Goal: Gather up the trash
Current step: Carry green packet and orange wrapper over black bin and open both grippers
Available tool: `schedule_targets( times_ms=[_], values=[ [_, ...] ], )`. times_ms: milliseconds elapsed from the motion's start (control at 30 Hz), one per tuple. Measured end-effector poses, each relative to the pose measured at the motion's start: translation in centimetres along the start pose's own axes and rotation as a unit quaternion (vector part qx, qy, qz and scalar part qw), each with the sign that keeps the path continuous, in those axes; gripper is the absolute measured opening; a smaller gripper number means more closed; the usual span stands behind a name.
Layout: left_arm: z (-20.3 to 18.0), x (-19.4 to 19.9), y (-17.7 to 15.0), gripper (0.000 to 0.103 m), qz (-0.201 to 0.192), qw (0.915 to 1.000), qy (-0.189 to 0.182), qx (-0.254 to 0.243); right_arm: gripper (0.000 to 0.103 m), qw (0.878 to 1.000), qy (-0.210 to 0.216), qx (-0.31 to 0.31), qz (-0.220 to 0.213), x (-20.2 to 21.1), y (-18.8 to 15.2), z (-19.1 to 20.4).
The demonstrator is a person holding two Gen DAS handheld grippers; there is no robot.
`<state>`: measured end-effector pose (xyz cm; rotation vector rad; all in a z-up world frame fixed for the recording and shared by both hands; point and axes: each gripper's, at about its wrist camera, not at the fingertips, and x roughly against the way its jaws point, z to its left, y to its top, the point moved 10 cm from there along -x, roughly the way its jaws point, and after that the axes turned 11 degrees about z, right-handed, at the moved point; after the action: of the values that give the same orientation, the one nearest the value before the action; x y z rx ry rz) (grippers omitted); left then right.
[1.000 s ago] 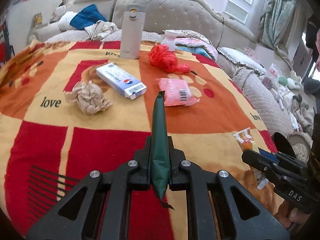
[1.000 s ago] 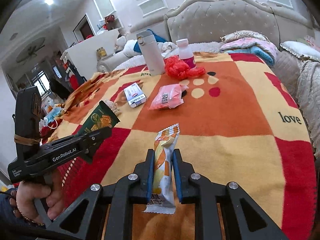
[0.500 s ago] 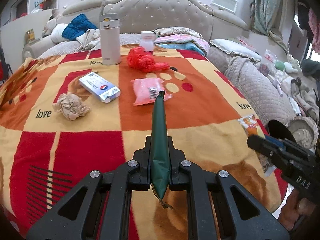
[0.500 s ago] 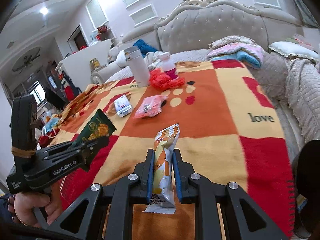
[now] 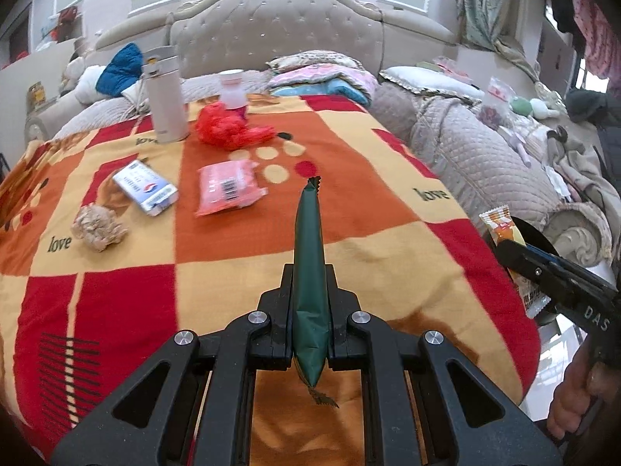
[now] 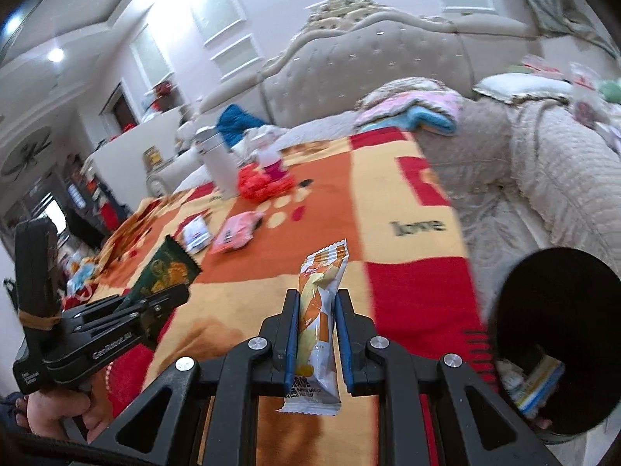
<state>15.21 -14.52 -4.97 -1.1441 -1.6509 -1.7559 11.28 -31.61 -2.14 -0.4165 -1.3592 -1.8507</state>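
My left gripper (image 5: 309, 275) is shut on a dark green snack packet (image 5: 308, 256), held above the blanket's near edge; it also shows in the right wrist view (image 6: 167, 275). My right gripper (image 6: 317, 306) is shut on an orange-and-white wrapper (image 6: 319, 303), seen too at the right of the left wrist view (image 5: 502, 227). A black bin (image 6: 559, 306) with trash inside stands at the bed's right corner, just right of my right gripper. On the blanket lie a crumpled paper ball (image 5: 99, 227), a blue-white box (image 5: 145, 186), a pink pack (image 5: 229, 186) and a red bag (image 5: 229, 130).
A tall white flask (image 5: 165, 95) and a small white bottle (image 5: 233, 91) stand at the blanket's far edge. Folded bedding (image 5: 322, 75) lies by the tufted headboard (image 5: 279, 35). A quilted sofa (image 5: 485, 155) with clutter runs along the right.
Both grippers have pulled back towards the bed's near right corner with their packets still held. The black bin has come into the right wrist view.
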Motion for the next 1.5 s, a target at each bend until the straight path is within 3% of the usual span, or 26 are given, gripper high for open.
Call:
schedule_targets(
  times_ms=[233, 367, 533, 667, 800, 833, 867, 967, 1033, 1100, 1233, 1500],
  values=[
    [-7.6, -1.1, 1.3, 0.009, 0.003, 0.997, -0.041, -0.065, 0.017, 0.994, -0.064, -0.087, -0.019, 3.1, -0.8, -7.5],
    [-13.8, -2.3, 1.7, 0.009, 0.019, 0.9879, -0.093, -0.123, 0.017, 0.983, -0.11, -0.143, -0.029, 5.0, -1.7, -12.1],
    [-20.2, -4.2, 2.3, 0.009, 0.031, 0.9769, -0.128, -0.168, 0.017, 0.965, -0.159, -0.204, -0.026, 6.6, -3.1, -17.3],
    [-24.4, -6.4, 2.4, 0.009, 0.057, 0.9674, -0.157, -0.19, 0.017, 0.957, -0.171, -0.232, -0.023, 7.2, -3.8, -19.8],
    [-27.4, -8.2, 1.9, 0.011, 0.088, 0.9531, -0.187, -0.221, 0.018, 0.951, -0.121, -0.282, -0.029, 6.7, -4.0, -21.2],
    [-28.0, -8.6, 1.6, 0.011, 0.095, 0.9501, -0.185, -0.232, 0.023, 0.95, -0.109, -0.29, -0.033, 6.7, -4.0, -21.4],
    [-28.2, -9.0, 1.4, 0.012, 0.098, 0.9498, -0.178, -0.238, 0.027, 0.947, -0.103, -0.302, -0.037, 6.7, -4.0, -21.7],
    [-27.8, -9.3, 1.0, 0.018, 0.103, 0.9522, -0.165, -0.235, 0.027, 0.94, -0.109, -0.32, -0.045, 6.8, -4.1, -22.1],
    [-27.2, -9.0, 0.9, 0.04, 0.101, 0.9537, -0.175, -0.223, 0.027, 0.94, -0.117, -0.318, -0.045, 6.9, -4.0, -22.0],
    [-25.8, -8.0, 1.2, 0.055, 0.087, 0.9578, -0.177, -0.209, 0.027, 0.941, -0.128, -0.31, -0.048, 7.1, -3.7, -21.6],
    [-22.4, -6.2, 1.8, 0.055, 0.071, 0.9661, -0.177, -0.173, 0.028, 0.944, -0.15, -0.289, -0.06, 7.4, -2.8, -20.3],
    [-9.5, -3.6, 3.4, 0.055, 0.032, 0.9884, -0.104, -0.106, 0.034, 0.959, -0.142, -0.241, -0.037, 3.5, -0.5, -15.2]
  ],
)
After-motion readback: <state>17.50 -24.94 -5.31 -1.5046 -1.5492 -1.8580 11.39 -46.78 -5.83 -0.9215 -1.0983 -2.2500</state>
